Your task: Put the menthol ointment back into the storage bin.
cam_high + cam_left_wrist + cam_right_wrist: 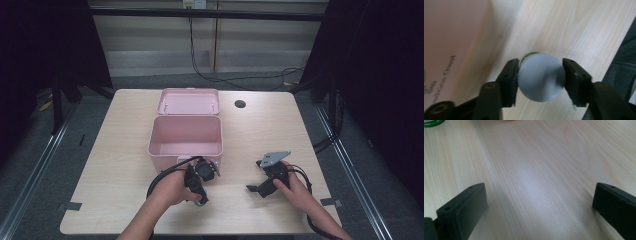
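Note:
A small round container [541, 77] with a pale grey-white top and a green rim stands on the wooden table, just in front of the pink box. My left gripper [540, 75] is shut on it, both pads pressing its sides. In the high view the left gripper [201, 198] points back toward the person, with the green rim of the container [201, 202] just visible under it. My right gripper [254, 177] rests low over the table at the right, jaws wide open. Nothing lies between its jaws in the right gripper view [539, 202]. A green edge [431, 122] shows at that view's top left corner.
An open pink box [185, 150] with its lid [189, 101] folded back stands mid-table; its printed front wall [449, 37] is close to the left gripper. A cable hole [240, 104] is at the back right. Bare wood [125, 165] lies on both sides.

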The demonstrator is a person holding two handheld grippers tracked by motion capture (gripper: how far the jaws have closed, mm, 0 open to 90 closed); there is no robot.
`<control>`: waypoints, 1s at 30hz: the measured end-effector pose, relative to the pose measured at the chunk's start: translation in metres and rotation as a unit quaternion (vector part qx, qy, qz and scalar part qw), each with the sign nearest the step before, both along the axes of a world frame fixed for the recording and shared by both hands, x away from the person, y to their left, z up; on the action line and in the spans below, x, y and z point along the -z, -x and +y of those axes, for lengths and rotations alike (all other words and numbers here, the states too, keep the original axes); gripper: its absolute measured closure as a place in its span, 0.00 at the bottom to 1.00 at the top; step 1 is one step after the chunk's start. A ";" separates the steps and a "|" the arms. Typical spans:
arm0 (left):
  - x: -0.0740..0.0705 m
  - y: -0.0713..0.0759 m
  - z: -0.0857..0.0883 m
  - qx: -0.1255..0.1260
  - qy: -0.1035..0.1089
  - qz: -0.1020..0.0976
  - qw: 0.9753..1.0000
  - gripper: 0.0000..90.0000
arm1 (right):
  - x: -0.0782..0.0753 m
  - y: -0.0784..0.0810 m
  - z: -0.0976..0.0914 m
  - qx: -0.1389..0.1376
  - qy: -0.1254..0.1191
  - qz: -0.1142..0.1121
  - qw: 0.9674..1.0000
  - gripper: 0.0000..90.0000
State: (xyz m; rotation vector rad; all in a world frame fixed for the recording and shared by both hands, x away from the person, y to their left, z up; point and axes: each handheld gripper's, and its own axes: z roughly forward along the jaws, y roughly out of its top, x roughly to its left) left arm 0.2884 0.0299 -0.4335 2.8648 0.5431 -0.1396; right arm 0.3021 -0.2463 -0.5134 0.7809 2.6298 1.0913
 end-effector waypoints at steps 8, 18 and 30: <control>-0.003 0.002 -0.004 0.000 -0.003 0.003 1.000 0.56 | 0.000 0.000 0.000 0.000 0.000 0.000 1.000 0.00; -0.013 0.002 -0.003 -0.010 -0.015 0.015 1.000 0.56 | 0.000 0.000 0.000 0.000 0.000 0.000 1.000 0.00; -0.031 0.005 -0.003 -0.011 -0.032 0.027 0.999 0.56 | 0.000 0.000 0.000 0.000 0.000 0.000 1.000 0.00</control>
